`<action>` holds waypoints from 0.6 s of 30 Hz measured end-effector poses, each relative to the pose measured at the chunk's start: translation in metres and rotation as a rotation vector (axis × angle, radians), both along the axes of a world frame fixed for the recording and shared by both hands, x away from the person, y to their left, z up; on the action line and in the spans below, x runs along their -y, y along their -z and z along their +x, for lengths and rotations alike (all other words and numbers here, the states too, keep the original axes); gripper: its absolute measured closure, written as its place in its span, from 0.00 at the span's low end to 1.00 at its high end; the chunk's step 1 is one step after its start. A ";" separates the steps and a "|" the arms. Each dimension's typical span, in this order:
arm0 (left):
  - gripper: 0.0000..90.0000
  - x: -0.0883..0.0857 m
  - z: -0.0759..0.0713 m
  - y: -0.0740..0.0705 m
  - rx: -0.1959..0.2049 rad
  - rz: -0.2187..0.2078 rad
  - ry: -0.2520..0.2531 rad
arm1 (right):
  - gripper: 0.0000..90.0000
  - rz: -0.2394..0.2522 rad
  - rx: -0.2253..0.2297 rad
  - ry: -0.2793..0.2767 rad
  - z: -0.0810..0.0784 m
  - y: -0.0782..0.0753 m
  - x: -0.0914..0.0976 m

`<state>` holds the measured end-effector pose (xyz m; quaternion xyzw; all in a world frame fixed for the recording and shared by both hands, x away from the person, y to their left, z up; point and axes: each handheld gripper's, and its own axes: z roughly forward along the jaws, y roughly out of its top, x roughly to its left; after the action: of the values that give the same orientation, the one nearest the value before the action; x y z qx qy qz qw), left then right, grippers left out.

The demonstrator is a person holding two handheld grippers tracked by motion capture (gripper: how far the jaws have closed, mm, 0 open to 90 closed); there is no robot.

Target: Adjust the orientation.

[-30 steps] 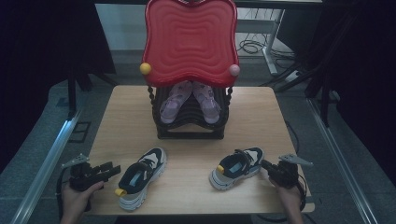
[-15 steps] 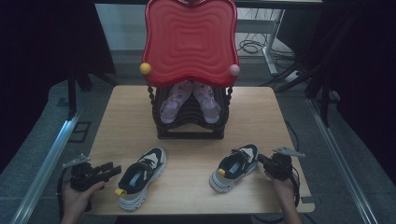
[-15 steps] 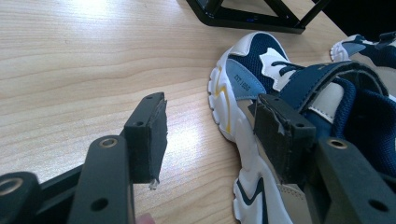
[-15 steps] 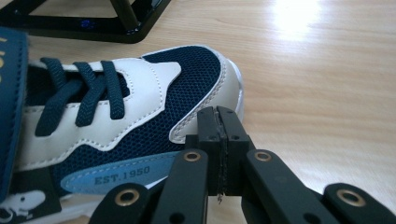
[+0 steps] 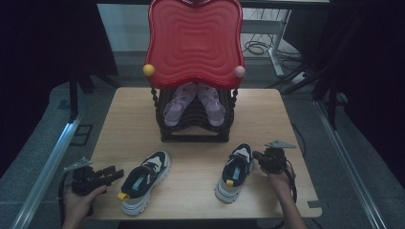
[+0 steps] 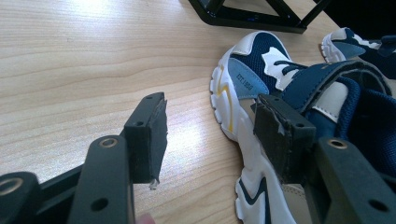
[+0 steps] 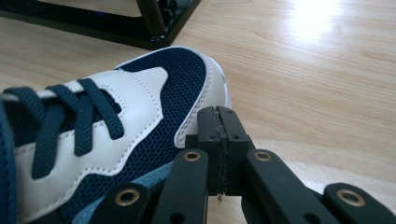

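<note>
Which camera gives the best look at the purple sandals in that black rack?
The high view: both purple sandals sit side by side inside the black rack, beneath the red tray. The two gripper views catch just the rack's base, no sandals.

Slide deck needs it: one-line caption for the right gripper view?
Shut right gripper beside the toe of a navy-and-white sneaker on the wooden table, black rack behind.

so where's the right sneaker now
In the high view the navy and white sneaker lies on the wooden table's front right, beside the right gripper, below the black rack.
</note>
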<state>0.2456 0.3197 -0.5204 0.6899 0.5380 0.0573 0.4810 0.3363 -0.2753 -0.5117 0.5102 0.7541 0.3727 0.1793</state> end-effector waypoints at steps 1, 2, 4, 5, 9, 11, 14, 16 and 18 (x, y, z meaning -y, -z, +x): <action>0.49 0.000 0.000 0.000 0.000 0.000 0.001 | 0.99 0.001 -0.002 -0.013 0.003 0.000 -0.004; 0.49 0.000 0.000 0.000 0.000 0.000 0.001 | 0.99 0.001 -0.002 -0.013 0.003 0.000 -0.004; 0.49 0.000 0.000 0.000 0.001 -0.002 -0.001 | 0.99 0.008 -0.003 -0.025 0.007 0.001 -0.010; 0.49 0.000 0.000 0.000 0.001 -0.002 -0.001 | 0.99 0.011 -0.003 -0.031 0.008 0.001 -0.011; 0.49 -0.002 0.000 0.000 -0.001 -0.002 -0.004 | 0.99 0.028 -0.009 -0.043 0.013 0.002 -0.017; 0.49 -0.001 0.000 0.000 -0.001 -0.002 -0.002 | 0.99 0.034 -0.015 -0.048 0.015 0.002 -0.019; 0.49 -0.001 0.000 0.000 0.000 -0.002 -0.001 | 0.99 0.040 -0.017 -0.054 0.016 0.002 -0.022; 0.49 -0.001 0.000 0.000 -0.002 -0.002 -0.001 | 0.99 0.061 -0.025 -0.058 0.018 0.003 -0.025; 0.49 -0.001 0.000 0.000 -0.002 -0.002 0.000 | 0.99 0.068 -0.028 -0.061 0.019 0.004 -0.026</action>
<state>0.2459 0.3202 -0.5208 0.6895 0.5386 0.0561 0.4809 0.3555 -0.2496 -0.5154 0.4980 0.7586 0.3962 0.1399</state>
